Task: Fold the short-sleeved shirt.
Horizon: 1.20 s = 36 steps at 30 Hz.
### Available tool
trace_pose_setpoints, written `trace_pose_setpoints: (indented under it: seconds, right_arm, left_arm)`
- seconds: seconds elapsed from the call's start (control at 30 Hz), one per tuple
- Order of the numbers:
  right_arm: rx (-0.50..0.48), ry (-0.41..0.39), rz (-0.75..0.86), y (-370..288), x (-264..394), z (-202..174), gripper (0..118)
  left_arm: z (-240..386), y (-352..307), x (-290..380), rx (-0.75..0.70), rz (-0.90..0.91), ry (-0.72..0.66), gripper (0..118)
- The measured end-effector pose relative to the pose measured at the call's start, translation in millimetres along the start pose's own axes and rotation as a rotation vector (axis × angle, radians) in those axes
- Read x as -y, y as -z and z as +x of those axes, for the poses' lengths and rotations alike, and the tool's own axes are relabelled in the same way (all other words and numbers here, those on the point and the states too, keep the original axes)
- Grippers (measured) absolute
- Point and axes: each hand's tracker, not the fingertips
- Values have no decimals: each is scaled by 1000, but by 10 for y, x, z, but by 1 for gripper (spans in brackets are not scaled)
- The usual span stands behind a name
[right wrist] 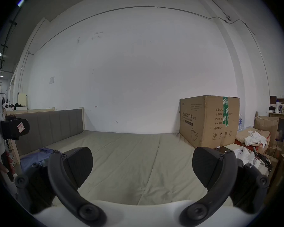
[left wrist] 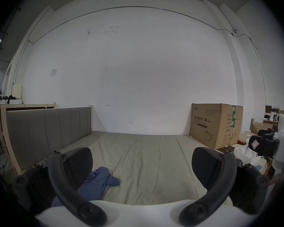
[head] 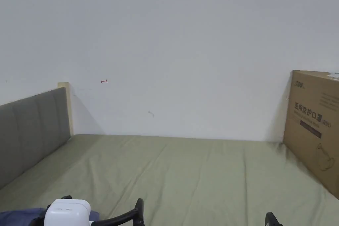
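Left tool (left wrist: 142,168) agape above blue shirt (left wrist: 97,179); cardboard box (left wrist: 215,125) sealed

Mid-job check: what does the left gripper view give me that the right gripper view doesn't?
Left gripper view: the right gripper at its right edge. Right gripper view: the left gripper at its left edge, and white cloths on cartons. Both: the blue shirt near the grey headboard, the green sheet, and the cardboard box.
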Motion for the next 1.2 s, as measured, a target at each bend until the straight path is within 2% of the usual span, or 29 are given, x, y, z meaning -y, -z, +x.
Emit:
trace_pose_setpoints:
  seconds: [0.5, 0.53, 0.57, 0.6, 0.63, 0.7, 0.73, 0.77, 0.8, 0.83, 0.87, 0.9, 0.93, 0.97, 1.03, 1.1, 1.17, 1.2]
  right_arm:
    - [-3, 16, -7, 11, -30, -3, 118]
    - [4, 42, 4, 1, -32, 26, 118]
    - [5, 106, 18, -5, -26, 77, 118]
    - [3, 190, 22, -6, -16, 152, 118]
    - [-4, 345, 20, 3, 10, 285, 118]
    - [4, 804, -3, 13, 170, 616, 118]
    - [31, 1099, -13, 10, 348, 793, 118]
    - [95, 1415, -51, -4, 588, 957, 118]
    - [137, 1641, -69, -22, 799, 1066, 118]
    - [201, 1871, -104, -49, 1033, 1124, 118]
    - [233, 2016, -145, -79, 1224, 1151, 118]
    - [229, 2038, -158, -97, 1330, 1143, 118]
    - [230, 2046, -177, -129, 1451, 1138, 118]
    - [218, 1971, -191, -135, 1465, 1157, 118]
    - [204, 1851, -216, -145, 1420, 1179, 118]
    - [127, 1746, -178, -100, 1283, 1173, 118]
    - [51, 1597, -140, -37, 1085, 1235, 118]
    - [8, 1460, -108, -22, 898, 1180, 118]
  left_arm:
    - [11, 1, -50, -34, -5, 36, 118]
    - [49, 5, -66, -53, 4, 94, 118]
    - [112, 11, -86, -63, 15, 167, 118]
    - [177, 14, -103, -65, 26, 244, 118]
    - [269, 16, -113, -82, 44, 368, 118]
    - [504, 62, -42, -154, 76, 737, 118]
    - [635, 110, 77, -201, 90, 1013, 118]
    - [715, 154, 281, -266, 140, 1345, 118]
    - [717, 192, 492, -316, 206, 1615, 118]
    - [670, 202, 626, -317, 282, 1809, 118]
    - [631, 197, 690, -262, 281, 1787, 118]
    - [676, 154, 637, -185, 235, 1684, 118]
    - [717, 118, 576, -124, 164, 1497, 118]
    - [729, 111, 555, -111, 139, 1399, 118]
    - [782, 19, 308, -154, 144, 1343, 118]
    - [795, -19, 167, -113, 120, 1230, 118]
    - [762, -18, -8, -53, 70, 1039, 118]
    - [744, -26, -104, -55, 75, 949, 118]
